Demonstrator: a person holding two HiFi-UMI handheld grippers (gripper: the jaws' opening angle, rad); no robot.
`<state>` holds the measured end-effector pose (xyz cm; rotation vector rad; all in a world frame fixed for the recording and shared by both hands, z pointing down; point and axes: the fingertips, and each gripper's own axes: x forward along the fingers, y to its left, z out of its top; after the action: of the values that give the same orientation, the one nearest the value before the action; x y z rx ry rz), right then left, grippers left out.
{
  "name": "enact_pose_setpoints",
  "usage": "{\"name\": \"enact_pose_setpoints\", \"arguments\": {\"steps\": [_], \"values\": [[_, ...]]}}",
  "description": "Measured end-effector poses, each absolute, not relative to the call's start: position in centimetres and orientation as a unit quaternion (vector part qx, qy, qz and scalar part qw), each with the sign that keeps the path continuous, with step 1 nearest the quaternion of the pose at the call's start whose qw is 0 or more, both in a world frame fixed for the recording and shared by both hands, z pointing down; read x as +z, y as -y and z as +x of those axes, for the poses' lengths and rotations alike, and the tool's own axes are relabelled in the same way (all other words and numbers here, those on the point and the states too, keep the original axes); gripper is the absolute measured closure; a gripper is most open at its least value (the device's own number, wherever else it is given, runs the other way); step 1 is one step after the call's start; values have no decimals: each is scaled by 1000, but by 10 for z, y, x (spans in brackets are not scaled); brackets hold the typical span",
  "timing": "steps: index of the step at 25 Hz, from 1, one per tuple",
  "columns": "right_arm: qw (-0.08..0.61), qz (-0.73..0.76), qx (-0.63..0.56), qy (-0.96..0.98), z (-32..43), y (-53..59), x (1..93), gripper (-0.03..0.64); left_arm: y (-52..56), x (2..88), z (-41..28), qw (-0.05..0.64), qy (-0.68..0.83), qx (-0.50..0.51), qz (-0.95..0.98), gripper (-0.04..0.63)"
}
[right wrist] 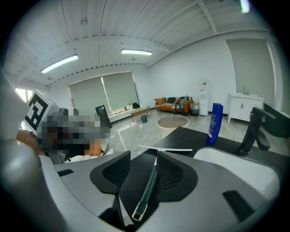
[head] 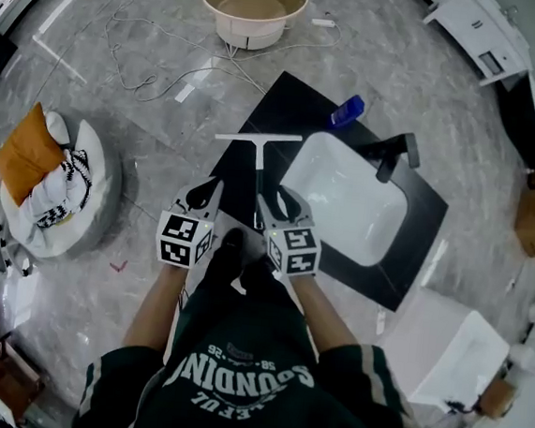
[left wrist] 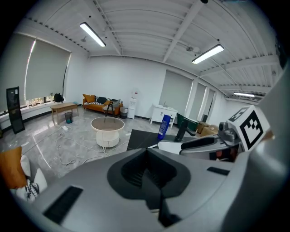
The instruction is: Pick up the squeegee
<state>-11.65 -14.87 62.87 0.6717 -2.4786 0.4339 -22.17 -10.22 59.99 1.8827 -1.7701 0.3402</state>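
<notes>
The squeegee (head: 258,151) lies on the black counter (head: 283,106), its white blade (right wrist: 165,148) at the far end and its dark green handle (right wrist: 147,190) pointing back at me. My right gripper (head: 276,201) is low over the handle's near end. In the right gripper view the handle runs between the gripper's (right wrist: 144,155) jaws, close to the right pad; the jaws stand apart and do not clamp it. To the left of the handle my left gripper (head: 205,193) hovers by the counter's edge, and its jaws (left wrist: 146,156) look shut with nothing in them.
A white sink (head: 344,202) with a black faucet (head: 393,156) sits right of the squeegee, and a blue bottle (head: 347,111) stands behind it. On the floor beyond are a round tub (head: 254,5) and loose cables (head: 161,52). A cushioned seat (head: 54,178) is at the left.
</notes>
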Motion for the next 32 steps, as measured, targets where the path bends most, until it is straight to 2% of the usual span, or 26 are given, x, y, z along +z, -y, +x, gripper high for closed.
{"name": "enact_pose_setpoints", "arguments": {"steps": [8, 32], "values": [[288, 274, 189, 898, -129, 162, 659, 414, 91, 613, -238, 281, 663, 124, 682, 594], [366, 286, 211, 860, -172, 204, 727, 408, 80, 635, -258, 307, 672, 121, 663, 594]]}}
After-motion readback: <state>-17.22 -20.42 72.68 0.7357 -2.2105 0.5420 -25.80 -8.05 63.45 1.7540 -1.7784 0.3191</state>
